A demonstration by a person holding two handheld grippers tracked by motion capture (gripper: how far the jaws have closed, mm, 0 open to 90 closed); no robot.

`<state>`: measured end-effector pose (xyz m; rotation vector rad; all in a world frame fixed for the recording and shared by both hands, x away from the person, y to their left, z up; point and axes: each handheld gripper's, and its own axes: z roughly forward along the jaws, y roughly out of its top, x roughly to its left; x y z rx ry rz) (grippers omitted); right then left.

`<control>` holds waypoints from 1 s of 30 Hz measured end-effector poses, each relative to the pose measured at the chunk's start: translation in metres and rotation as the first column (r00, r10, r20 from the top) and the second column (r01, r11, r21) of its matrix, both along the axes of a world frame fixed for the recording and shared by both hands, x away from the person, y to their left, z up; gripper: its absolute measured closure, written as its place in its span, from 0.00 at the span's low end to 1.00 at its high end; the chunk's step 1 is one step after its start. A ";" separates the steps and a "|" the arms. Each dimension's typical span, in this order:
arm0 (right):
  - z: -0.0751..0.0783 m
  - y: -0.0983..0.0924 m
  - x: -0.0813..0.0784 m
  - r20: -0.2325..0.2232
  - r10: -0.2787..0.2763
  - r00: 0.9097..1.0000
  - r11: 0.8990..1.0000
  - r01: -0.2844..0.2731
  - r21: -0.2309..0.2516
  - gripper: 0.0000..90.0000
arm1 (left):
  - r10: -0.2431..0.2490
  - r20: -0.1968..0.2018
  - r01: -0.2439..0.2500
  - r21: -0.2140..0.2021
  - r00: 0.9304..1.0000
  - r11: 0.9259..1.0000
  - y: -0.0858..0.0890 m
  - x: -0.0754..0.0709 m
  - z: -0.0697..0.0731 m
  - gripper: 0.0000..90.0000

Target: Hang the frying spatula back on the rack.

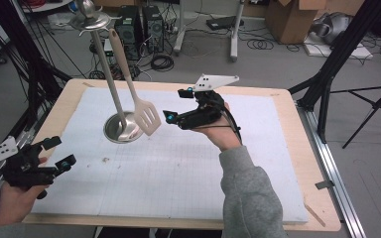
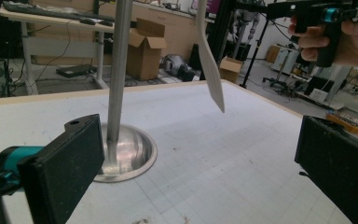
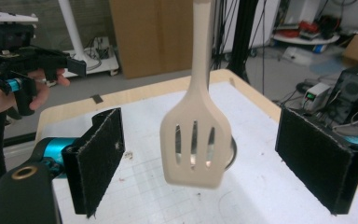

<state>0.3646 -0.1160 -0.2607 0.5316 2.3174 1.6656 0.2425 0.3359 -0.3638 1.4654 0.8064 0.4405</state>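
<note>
A: Any brand or writing you can make out?

B: None that reads. A small box with a lit display sits on the floor beyond the table's far corner, its digits too small to tell. The cardboard boxes behind the table are plain.

A: Take the steel stand as the landmark. Where is the spatula?

B: The stand is a round steel base with an upright pole on the white gridded mat. The beige slotted spatula hangs from a hook at the stand's top, its blade just beside the base and clear of the mat.

A: And the grippers?

B: The right gripper is just right of the stand, jaws spread wide; in the right gripper view the spatula hangs between the pads, touching neither. The left gripper is well left of the stand near the table edge, also gaping, with nothing in it.

A: The surface and room?

B: The mat covers a pale wooden table. Around it are a grey floor, loose cables, black tripod legs and computer towers behind the stand.
</note>
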 end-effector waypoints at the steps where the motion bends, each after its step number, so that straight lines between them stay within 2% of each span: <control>1: 0.000 -0.002 -0.001 0.001 -0.005 1.000 1.000 0.005 0.007 0.16 | 0.002 -0.001 -0.002 -0.002 1.000 1.000 0.000 0.000 0.000 0.02; 17: -0.020 -0.031 -0.012 -0.008 0.003 1.000 0.999 -0.003 0.053 0.16 | 0.002 -0.003 -0.002 0.005 1.000 1.000 -0.004 0.004 -0.001 0.02; 30: -0.041 -0.060 -0.024 -0.019 -0.044 0.999 0.996 0.045 0.073 0.15 | -0.004 -0.002 0.004 0.016 1.000 1.000 -0.006 0.003 -0.001 0.02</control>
